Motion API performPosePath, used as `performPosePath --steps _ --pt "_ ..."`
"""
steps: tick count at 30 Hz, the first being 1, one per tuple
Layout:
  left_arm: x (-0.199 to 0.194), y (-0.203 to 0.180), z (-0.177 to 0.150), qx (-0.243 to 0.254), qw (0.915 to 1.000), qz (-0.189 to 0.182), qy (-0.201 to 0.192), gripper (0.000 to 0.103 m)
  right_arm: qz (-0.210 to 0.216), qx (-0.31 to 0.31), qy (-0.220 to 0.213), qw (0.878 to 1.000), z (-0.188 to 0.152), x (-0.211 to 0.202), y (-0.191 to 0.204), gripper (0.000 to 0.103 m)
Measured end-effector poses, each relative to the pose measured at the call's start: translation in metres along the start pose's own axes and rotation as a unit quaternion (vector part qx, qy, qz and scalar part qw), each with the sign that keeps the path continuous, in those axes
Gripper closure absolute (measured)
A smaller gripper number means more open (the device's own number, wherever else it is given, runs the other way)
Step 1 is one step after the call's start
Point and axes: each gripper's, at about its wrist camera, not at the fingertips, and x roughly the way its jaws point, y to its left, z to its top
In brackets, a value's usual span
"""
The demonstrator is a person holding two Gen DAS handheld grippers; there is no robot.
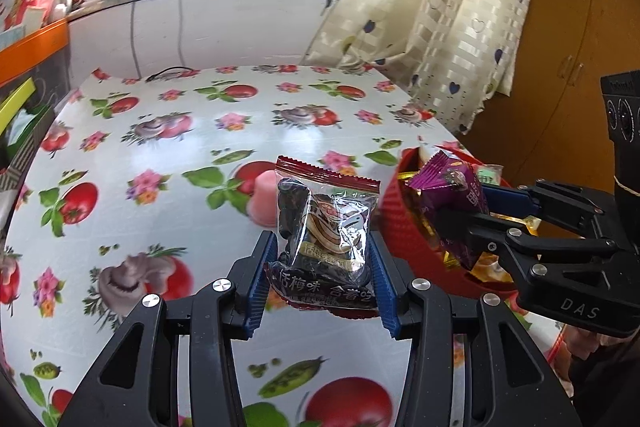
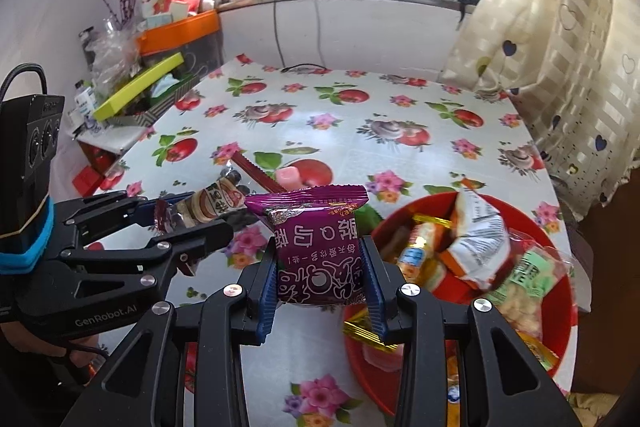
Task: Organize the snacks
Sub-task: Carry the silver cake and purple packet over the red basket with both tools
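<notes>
Purple packet (image 2: pixel 320 251) upright in right hand-held gripper (image 2: pixel 322 281); left hand-held gripper (image 1: pixel 322 267) grips dark-red packet (image 1: pixel 326 227) upright

A floral cloth (image 2: pixel 344 147) covers the surface; curtain (image 2: pixel 560 47) at two o'clock, yellow box (image 2: pixel 138 87) and orange tray (image 2: pixel 180 31) at ten.

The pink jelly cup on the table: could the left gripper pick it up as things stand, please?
Probably not yet. The left gripper is already shut on the dark plum packet, which leaves no free jaws. The pink jelly cup sits just beyond on the tablecloth with nothing else between.
</notes>
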Motion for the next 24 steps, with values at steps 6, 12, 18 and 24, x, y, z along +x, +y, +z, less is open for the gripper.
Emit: performPosePath --steps 6,12,18,24 --pt "0.005 -0.014 0.005 0.009 0.9999 -0.01 0.0 0.056 -0.008 0.009 -0.002 1.0 -0.002 -0.005 -0.012 0.069" --pt "0.01 -0.023 0.009 0.013 0.9998 -0.018 0.003 0.056 -0.012 0.017 -0.005 1.0 -0.004 -0.007 -0.02 0.069" --pt "0.017 -0.035 0.013 0.02 0.9994 -0.029 0.006 0.056 -0.021 0.028 -0.008 0.999 -0.006 -0.011 -0.032 0.069" --pt "0.025 -0.051 0.018 0.032 0.9985 -0.045 0.008 0.056 -0.041 0.048 -0.011 0.998 -0.012 -0.019 -0.054 0.069"
